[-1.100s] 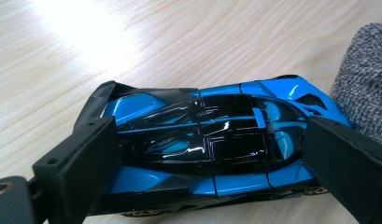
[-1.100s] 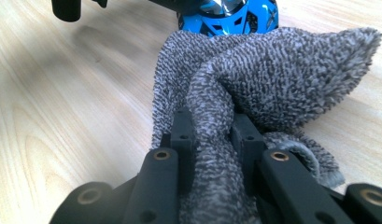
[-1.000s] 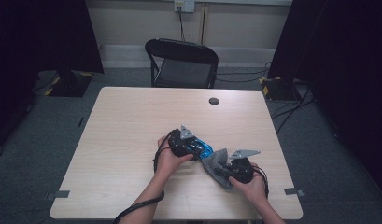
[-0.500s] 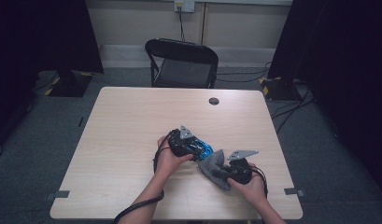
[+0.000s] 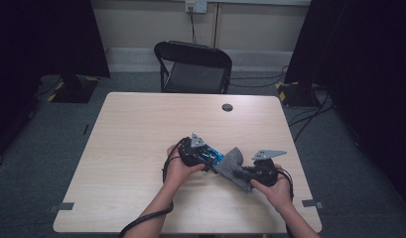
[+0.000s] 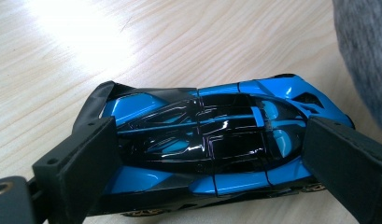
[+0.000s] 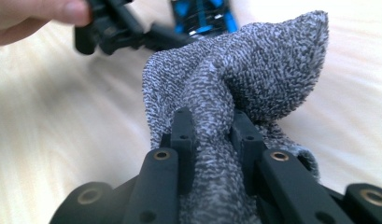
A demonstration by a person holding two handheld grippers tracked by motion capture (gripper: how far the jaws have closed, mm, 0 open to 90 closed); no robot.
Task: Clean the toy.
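From the high view, the left gripper [image 5: 210, 157] holds a blue toy car [image 5: 214, 158] on the pale wood tabletop [image 5: 136, 134], while the right gripper [image 5: 247, 173] brings a grey cloth [image 5: 234, 166] against it; a black folding chair [image 5: 193, 67] stands beyond on grey carpet. In the left gripper view, its fingers [image 6: 86, 163] clamp the car end to end. In the right gripper view, its fingers [image 7: 183, 135] pinch the bunched cloth. This looks like wiping; next, the cloth likely needs drawing across the car's roof.
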